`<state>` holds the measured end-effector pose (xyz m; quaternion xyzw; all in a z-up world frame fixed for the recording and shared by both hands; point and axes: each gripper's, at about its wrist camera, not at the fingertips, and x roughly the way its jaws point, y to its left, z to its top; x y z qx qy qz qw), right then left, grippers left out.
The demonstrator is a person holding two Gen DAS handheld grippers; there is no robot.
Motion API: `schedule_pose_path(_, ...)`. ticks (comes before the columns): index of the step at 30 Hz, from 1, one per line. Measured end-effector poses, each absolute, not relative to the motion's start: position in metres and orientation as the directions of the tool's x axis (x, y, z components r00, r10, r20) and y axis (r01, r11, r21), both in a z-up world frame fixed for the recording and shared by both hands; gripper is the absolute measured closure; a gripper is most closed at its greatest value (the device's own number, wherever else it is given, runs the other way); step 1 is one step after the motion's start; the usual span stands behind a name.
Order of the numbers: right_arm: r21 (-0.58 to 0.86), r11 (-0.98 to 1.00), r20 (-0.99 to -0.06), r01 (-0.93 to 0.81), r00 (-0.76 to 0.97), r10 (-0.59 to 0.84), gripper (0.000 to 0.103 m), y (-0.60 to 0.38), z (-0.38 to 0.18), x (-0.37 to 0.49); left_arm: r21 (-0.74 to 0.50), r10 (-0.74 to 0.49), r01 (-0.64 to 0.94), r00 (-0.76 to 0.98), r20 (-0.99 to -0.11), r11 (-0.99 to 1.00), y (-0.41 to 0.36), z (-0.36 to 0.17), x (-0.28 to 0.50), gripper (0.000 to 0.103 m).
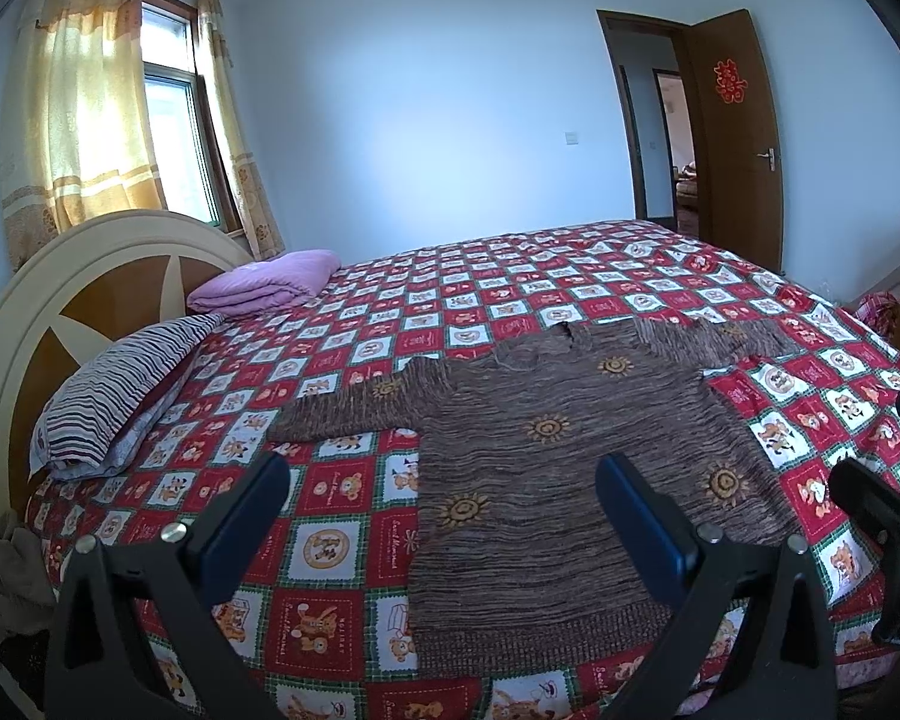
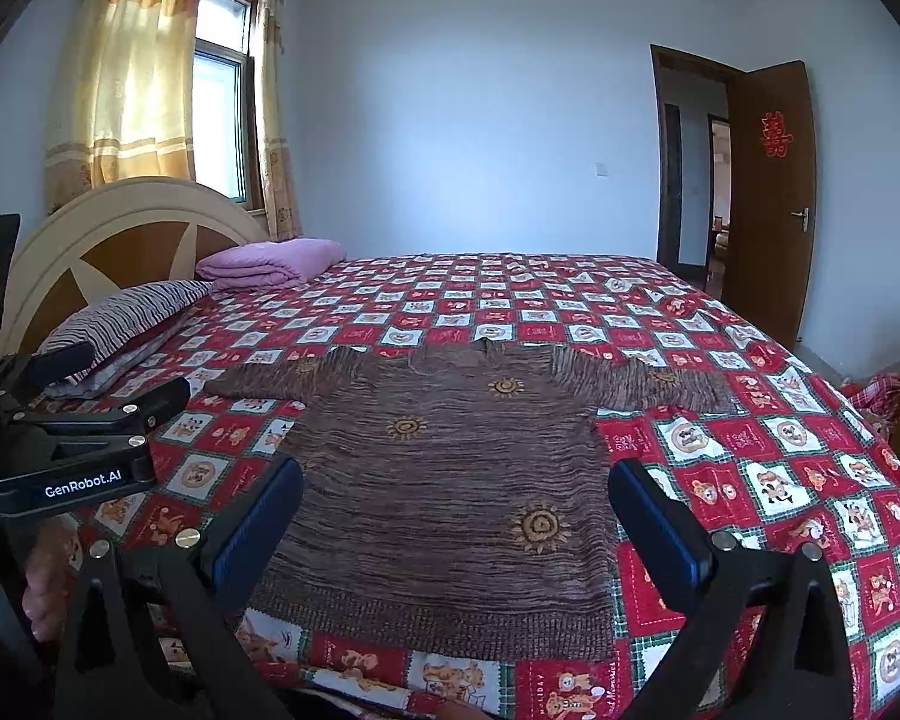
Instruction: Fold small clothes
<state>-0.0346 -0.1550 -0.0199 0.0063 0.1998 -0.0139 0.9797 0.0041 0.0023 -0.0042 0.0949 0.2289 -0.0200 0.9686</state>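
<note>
Brown sweater [image 1: 570, 480] flat at frame centre on our quilt [image 1: 342, 546], left gripper [image 1: 444, 516] and right gripper [image 2: 456, 516] fingers apart, holding nothing

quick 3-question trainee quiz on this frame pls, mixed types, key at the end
1. True or false: the brown sweater lies spread flat on the bed quilt with both sleeves out to the sides.
2. Multiple choice: the left gripper and the right gripper are A) both open and holding nothing, B) both shut on the sweater, C) left shut, right open.
3. Fill in: at the headboard end, the folded pink blanket lies beyond the ______ pillow.

Key: 1 true; 2 A; 3 striped.
</note>
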Motion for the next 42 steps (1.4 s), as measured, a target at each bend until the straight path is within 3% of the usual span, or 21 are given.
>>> schedule_pose_path(28, 0.009, 0.999, -0.393, -0.041, 0.918, 0.041, 0.001, -0.160, -0.029, -0.024, 0.182, 0.016, 0.075, 0.893, -0.451, 0.980, 0.009, -0.010, 0.011, 0.000)
schedule_pose_path(42, 0.110, 0.993, -0.510, 0.031, 0.859, 0.030, 0.001, -0.211, -0.065, 0.026, 0.232, 0.039, 0.096, 0.855, -0.518, 0.968, -0.010, -0.048, 0.073, 0.000)
